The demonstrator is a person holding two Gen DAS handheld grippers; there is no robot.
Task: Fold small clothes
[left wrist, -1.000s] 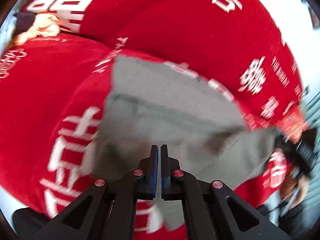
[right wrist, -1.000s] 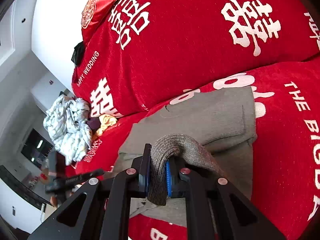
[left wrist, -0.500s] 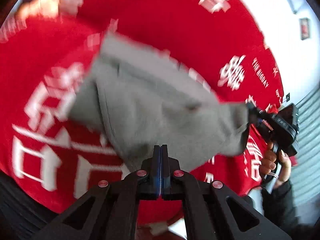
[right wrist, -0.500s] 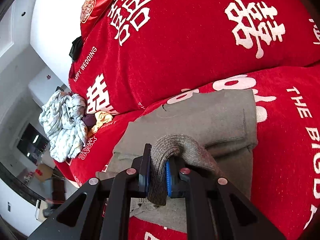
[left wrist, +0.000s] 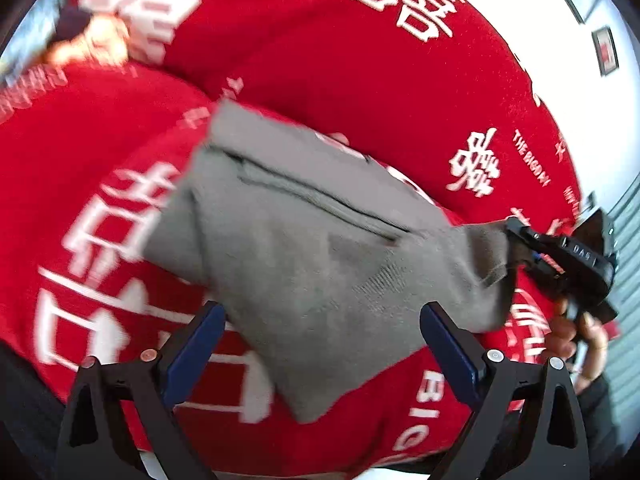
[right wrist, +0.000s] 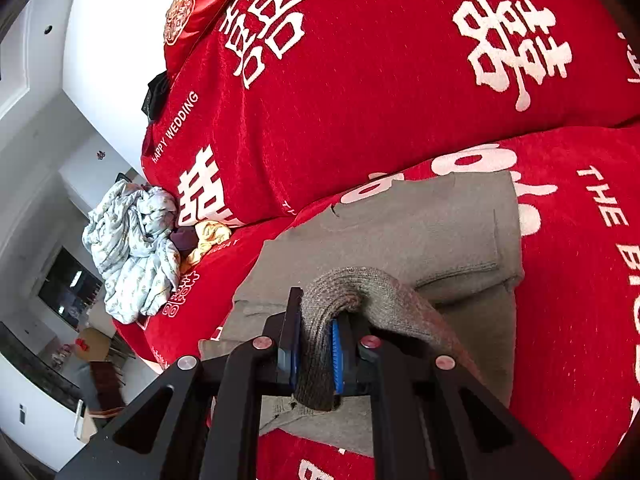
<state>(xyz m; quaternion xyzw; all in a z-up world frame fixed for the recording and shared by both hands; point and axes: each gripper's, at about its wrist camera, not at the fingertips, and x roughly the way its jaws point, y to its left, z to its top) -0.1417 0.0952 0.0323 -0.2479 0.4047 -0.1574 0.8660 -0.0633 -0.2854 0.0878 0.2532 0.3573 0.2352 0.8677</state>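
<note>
A grey knit garment [left wrist: 304, 264] lies partly folded on the red sofa seat; it also shows in the right wrist view [right wrist: 400, 236]. My left gripper [left wrist: 320, 344] is open, its blue-padded fingers [left wrist: 192, 348] spread over the garment's near edge and holding nothing. My right gripper [right wrist: 316, 344] is shut on the garment's ribbed hem [right wrist: 348, 288] and lifts that corner. In the left wrist view the right gripper [left wrist: 560, 260] holds the garment's right corner.
The red sofa cover [right wrist: 400, 80] with white characters spans the seat and back cushions. A pile of pale blue clothes [right wrist: 132, 248] and a yellow item [right wrist: 208, 236] lie further along the seat. A red pillow [right wrist: 192, 12] sits on top.
My left gripper has opened and let go of the garment edge and pulled back. The right gripper still holds the ribbed hem, almost unmoved.
</note>
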